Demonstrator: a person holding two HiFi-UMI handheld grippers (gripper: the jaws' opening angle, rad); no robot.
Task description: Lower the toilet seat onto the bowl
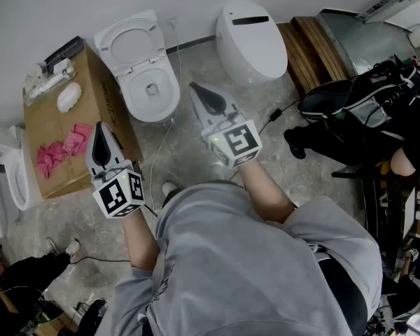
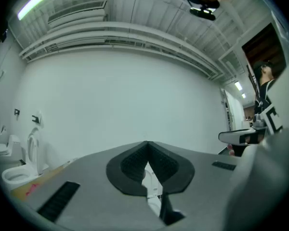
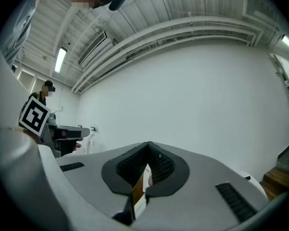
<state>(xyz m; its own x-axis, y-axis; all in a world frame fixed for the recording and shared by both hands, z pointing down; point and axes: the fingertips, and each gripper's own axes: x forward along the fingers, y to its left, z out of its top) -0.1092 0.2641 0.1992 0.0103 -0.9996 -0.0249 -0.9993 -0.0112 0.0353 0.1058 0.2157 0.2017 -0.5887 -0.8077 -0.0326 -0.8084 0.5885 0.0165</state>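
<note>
- The toilet seat (image 1: 106,44) stands raised against the wall, above the open bowl (image 1: 172,93).
- I hold my left gripper (image 1: 101,133) and right gripper (image 1: 198,91) level before it, jaws closed tip to tip, both empty.
- A cardboard box (image 1: 91,89) sits just left of the bowl.

White toilet seat (image 1: 105,47) stands raised behind its open bowl (image 1: 129,96)

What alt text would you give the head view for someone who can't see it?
Seen from above, a person in a grey top holds the left tongs and right tongs, both shut, toward a white toilet whose seat stands raised behind the open bowl. A cardboard box stands to its left.
</note>
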